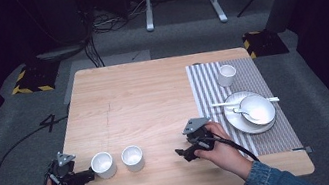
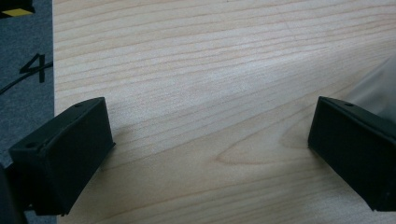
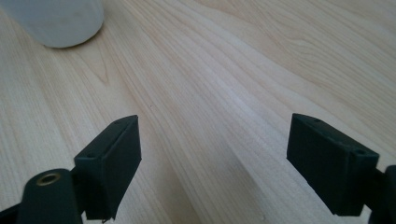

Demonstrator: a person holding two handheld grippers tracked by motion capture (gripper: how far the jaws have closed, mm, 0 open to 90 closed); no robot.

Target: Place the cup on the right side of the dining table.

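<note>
Two white cups stand side by side near the table's front edge, one at the left and one at the right. My left gripper lies low at the front left, its tips just beside the left cup. In the left gripper view my left gripper stands open with bare wood between the jaws. To the right of the cups my right gripper points left at them. In the right gripper view my right gripper is open over bare wood, and a white cup stands ahead at the upper left.
A striped placemat covers the table's right side. On it stand a third white cup and a white plate bearing a bowl with a spoon. The wooden table ends close behind both hands.
</note>
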